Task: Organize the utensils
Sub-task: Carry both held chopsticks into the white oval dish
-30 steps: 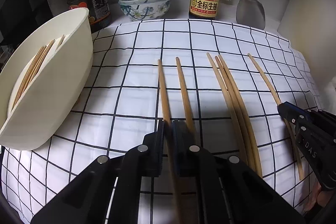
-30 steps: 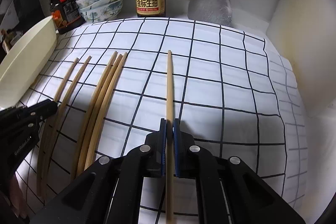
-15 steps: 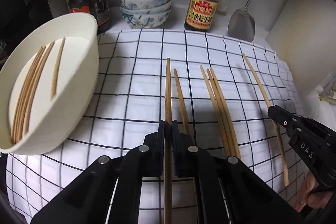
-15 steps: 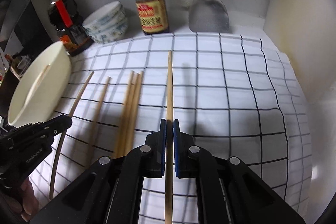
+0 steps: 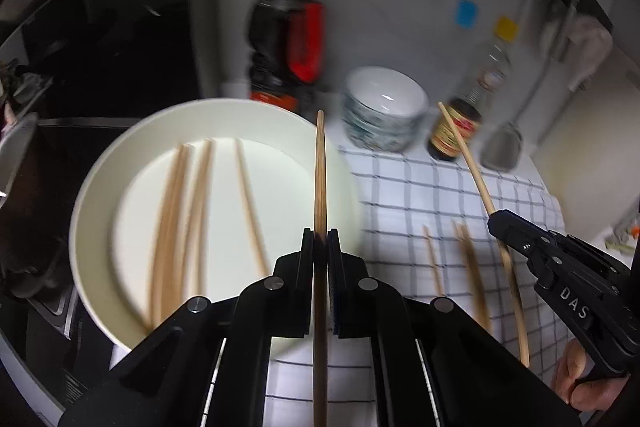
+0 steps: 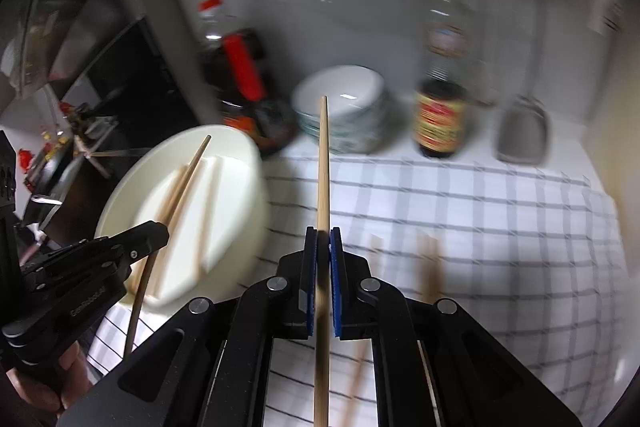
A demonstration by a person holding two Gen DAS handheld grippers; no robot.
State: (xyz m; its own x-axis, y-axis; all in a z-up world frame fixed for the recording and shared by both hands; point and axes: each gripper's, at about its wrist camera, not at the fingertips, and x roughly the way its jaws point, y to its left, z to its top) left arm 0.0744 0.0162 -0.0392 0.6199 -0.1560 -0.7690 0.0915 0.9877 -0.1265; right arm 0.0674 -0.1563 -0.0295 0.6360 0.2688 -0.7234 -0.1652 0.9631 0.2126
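Note:
My left gripper point(image 5: 320, 233) is shut on a bamboo chopstick point(image 5: 320, 167), held in the air over the right side of the white dish point(image 5: 92, 227). Several chopsticks point(image 5: 200, 211) lie inside the dish. My right gripper point(image 6: 323, 239) is shut on another chopstick point(image 6: 323, 155), raised above the checked cloth point(image 6: 480, 227) just right of the white dish point(image 6: 252, 187). In the left wrist view, the right gripper point(image 5: 494, 219) appears with its chopstick point(image 5: 468, 155). In the right wrist view, the left gripper point(image 6: 160, 227) shows with its chopstick point(image 6: 192, 163). Loose chopsticks point(image 5: 472, 267) remain on the cloth.
Behind the cloth stand a dark bottle with a red handle point(image 5: 288, 39), stacked patterned bowls point(image 5: 384, 111), a soy sauce bottle point(image 5: 456, 131) and a metal spatula point(image 5: 502, 147). A dark stove area lies left of the dish. A person's hand point(image 5: 576, 379) holds the right gripper.
Both grippers have lifted their chopsticks off the cloth and swung up and to the left. The left one now hangs over the white dish. Both stay shut.

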